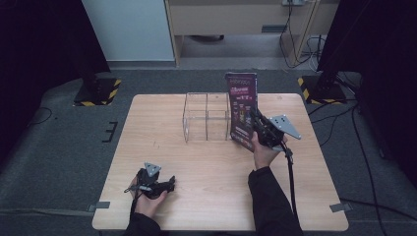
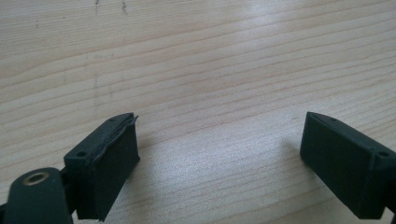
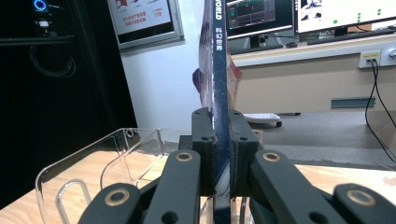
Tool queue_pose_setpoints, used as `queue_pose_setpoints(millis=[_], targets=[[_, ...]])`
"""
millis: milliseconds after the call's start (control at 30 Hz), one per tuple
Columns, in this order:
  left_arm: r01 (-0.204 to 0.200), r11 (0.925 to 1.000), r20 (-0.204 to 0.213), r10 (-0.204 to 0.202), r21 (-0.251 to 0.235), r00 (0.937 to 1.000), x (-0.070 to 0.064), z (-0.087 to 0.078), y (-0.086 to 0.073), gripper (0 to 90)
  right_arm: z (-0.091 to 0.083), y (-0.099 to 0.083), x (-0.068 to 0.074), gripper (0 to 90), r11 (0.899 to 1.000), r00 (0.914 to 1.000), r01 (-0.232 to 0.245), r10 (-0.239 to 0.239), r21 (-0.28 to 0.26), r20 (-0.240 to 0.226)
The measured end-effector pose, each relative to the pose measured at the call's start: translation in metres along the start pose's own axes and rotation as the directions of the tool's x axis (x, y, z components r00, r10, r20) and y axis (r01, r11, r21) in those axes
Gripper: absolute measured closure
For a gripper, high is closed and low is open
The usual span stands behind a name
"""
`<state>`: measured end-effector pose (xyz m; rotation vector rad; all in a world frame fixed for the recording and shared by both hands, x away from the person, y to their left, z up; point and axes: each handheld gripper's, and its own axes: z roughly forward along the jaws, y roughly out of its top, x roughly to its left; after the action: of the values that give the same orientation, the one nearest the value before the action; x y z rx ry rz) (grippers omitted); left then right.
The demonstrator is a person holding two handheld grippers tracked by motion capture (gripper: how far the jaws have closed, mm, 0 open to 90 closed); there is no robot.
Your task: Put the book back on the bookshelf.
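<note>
A dark purple magazine point(image 1: 243, 109) stands upright on the table, right beside the clear plastic holder point(image 1: 206, 117). My right gripper point(image 1: 259, 123) is shut on the magazine's spine edge. In the right gripper view the two jaws clamp the blue spine point(image 3: 220, 79) of the magazine, with the clear holder point(image 3: 112, 158) low on the left. My left gripper point(image 1: 170, 183) lies near the table's front left, held in a hand. Its black pads point(image 2: 109, 163) stand wide apart over bare wood, with nothing between them.
The light wooden table point(image 1: 167, 162) has bare wood between the two hands. Black stands with yellow striped bases point(image 1: 98, 91) sit on the floor behind the table's corners. Cables point(image 1: 359, 137) trail across the grey floor at the right. A desk with monitors point(image 3: 308, 14) stands behind.
</note>
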<state>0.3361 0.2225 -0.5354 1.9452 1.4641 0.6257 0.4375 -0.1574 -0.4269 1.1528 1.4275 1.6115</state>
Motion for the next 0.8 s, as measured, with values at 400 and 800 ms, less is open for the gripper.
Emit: queue_pose_setpoints(millis=[400,800], targets=[[0.002,1.0,-0.001,-0.002,-0.002,1.0,0.0,0.0,0.0,10.3,-0.012,-0.008,0.001,83.9,0.998,0.9985,0.055,-0.055,0.018,-0.006],[0.002,1.0,-0.001,-0.002,-0.002,1.0,0.0,0.0,0.0,10.3,-0.025,-0.006,-0.001,81.2,0.986,0.9925,0.122,-0.12,0.113,-0.025]])
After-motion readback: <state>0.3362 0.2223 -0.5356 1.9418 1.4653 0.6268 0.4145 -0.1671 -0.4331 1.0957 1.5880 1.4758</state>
